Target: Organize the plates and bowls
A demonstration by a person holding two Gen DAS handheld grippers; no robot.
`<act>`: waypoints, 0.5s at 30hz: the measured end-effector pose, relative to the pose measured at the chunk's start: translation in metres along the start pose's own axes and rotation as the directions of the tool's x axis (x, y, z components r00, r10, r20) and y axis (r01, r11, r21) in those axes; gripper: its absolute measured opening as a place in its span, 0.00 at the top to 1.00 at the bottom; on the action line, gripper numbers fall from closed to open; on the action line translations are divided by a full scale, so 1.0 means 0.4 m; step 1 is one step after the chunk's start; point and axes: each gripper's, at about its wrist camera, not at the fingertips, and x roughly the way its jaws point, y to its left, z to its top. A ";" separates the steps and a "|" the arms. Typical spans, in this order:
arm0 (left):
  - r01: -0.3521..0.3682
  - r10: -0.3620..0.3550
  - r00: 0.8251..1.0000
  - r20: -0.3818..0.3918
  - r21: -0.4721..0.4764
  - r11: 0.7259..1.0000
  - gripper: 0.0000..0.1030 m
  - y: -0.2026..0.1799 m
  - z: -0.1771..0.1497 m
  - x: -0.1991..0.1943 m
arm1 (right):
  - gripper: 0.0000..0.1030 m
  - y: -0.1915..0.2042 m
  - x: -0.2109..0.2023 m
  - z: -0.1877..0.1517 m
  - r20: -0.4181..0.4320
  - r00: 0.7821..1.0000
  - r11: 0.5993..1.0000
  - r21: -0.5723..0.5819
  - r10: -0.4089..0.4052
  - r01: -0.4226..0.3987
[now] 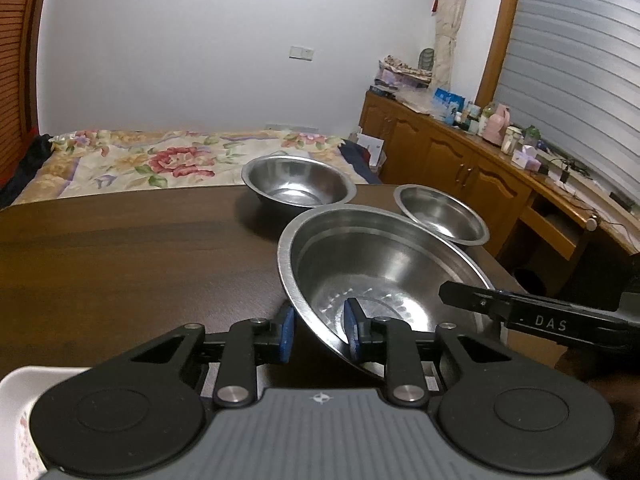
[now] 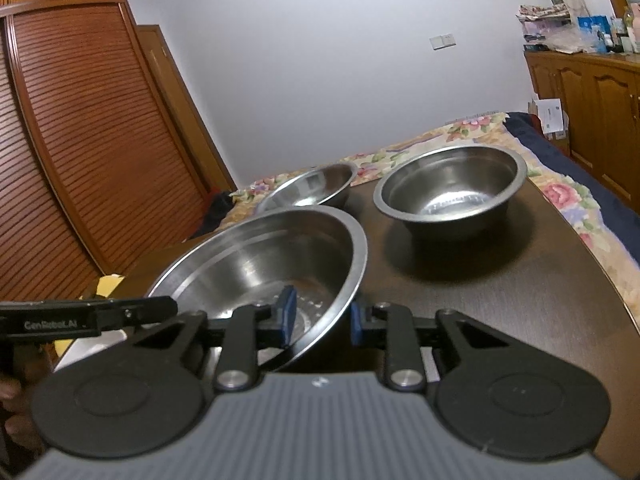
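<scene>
A large steel bowl (image 1: 392, 264) (image 2: 256, 256) sits close in front of both cameras and looks tilted above the dark wooden table (image 1: 120, 260) (image 2: 520, 300). My left gripper (image 1: 319, 330) is closed over its near rim, with one blue pad outside the wall and one inside. My right gripper (image 2: 321, 318) grips the opposite rim the same way. Each view shows a black finger of the other gripper at its edge. Two smaller steel bowls stand empty and upright farther back, one (image 1: 296, 184) (image 2: 312, 188) near the far edge and one (image 1: 440, 216) (image 2: 448, 188) beside it.
A white tray (image 1: 16, 392) lies at the table's near left corner. A bed with a floral cover (image 1: 120, 160) runs behind the table. A cluttered wooden cabinet (image 1: 460, 160) stands to the right, and a slatted wooden wardrobe (image 2: 80, 140) to the left.
</scene>
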 end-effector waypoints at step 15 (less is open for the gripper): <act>0.042 -0.043 0.999 0.020 0.018 0.999 0.73 -0.031 -0.082 -0.083 | 0.72 0.008 -0.091 -0.051 0.040 0.999 1.000 0.022 0.019 -0.019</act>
